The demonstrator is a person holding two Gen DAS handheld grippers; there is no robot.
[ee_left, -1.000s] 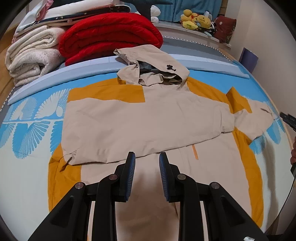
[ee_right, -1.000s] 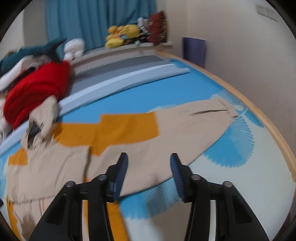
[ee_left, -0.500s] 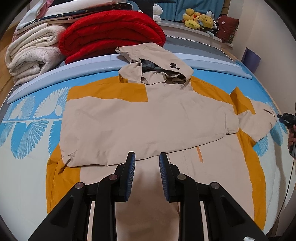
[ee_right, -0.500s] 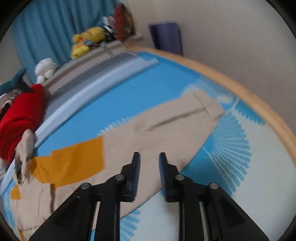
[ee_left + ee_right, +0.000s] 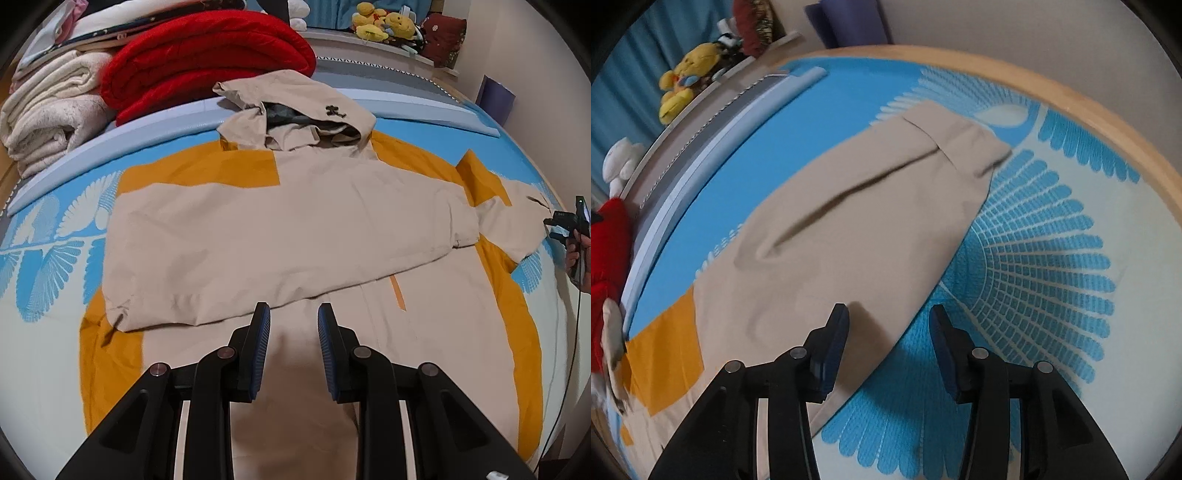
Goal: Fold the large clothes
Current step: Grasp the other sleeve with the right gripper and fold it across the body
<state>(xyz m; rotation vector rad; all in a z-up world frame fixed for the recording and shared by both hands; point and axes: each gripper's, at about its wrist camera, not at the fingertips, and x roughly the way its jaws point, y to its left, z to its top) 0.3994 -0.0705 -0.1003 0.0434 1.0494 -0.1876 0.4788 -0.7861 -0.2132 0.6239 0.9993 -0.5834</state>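
A large beige and orange hooded jacket [image 5: 288, 229] lies spread on the bed, hood toward the pillows. Its left sleeve is folded across the chest. Its right sleeve [image 5: 857, 229] stretches out flat toward the bed's edge, cuff [image 5: 964, 144] far from me. My left gripper [image 5: 292, 332] is open and empty above the jacket's lower front. My right gripper [image 5: 889, 332] is open and empty, low over the near edge of the right sleeve; it also shows at the right edge of the left wrist view [image 5: 567, 225].
A blue and white patterned bedsheet [image 5: 1034, 258] covers the bed. A wooden bed rim [image 5: 1071, 99] curves along the right. A red blanket [image 5: 207, 55] and cream blankets [image 5: 48, 110] are stacked at the head. Plush toys [image 5: 384, 26] sit behind.
My right gripper has swung toward the right sleeve, moved closer to it, and its jaws closed partly then opened wider. My left gripper has barely moved.
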